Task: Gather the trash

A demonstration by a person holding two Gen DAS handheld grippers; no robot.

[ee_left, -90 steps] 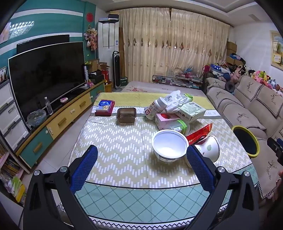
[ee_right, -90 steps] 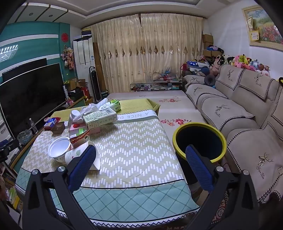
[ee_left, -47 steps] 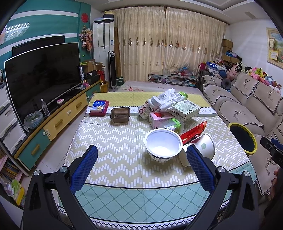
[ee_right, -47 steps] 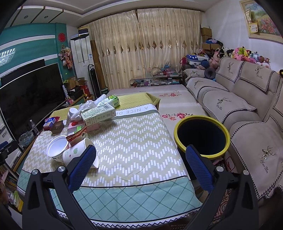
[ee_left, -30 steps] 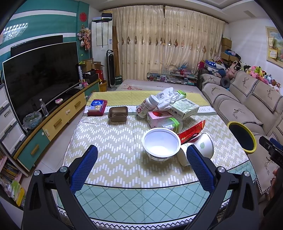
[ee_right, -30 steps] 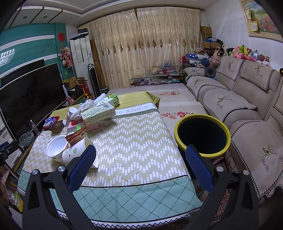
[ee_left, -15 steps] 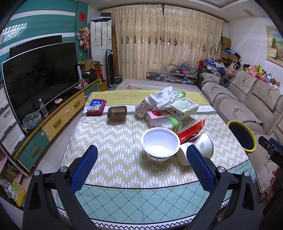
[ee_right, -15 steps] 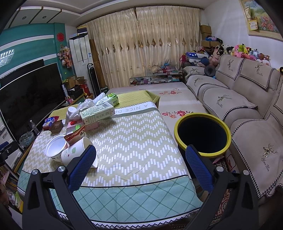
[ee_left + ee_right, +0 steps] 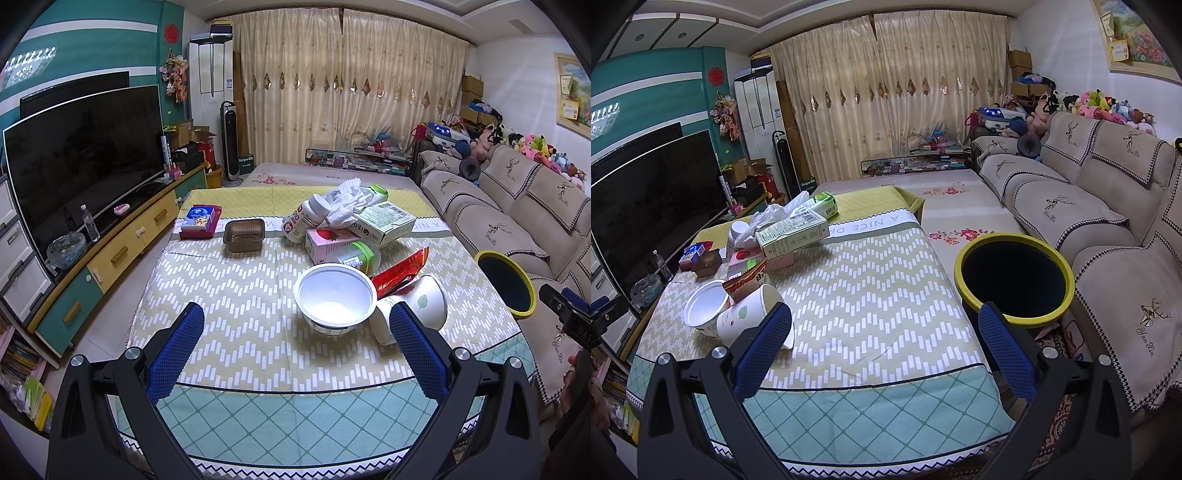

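Blue fingers point(image 9: 177, 354); beyond them a yellow-and-white zigzag worktop point(image 9: 236, 295), white bowl point(image 9: 334, 299), red wrapper point(image 9: 400, 271), yellow-rimmed black bin point(image 9: 1015, 280).

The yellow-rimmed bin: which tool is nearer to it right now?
Right. The yellow-rimmed bin sits just ahead of the right tool, by its right finger. From the left tool, the bin lies far off to the right, past the table edge.

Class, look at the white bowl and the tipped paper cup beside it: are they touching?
Touching. In the left wrist view the white bowl has its rim pressed against the side of the tipped paper cup, with no gap; the right wrist view agrees.
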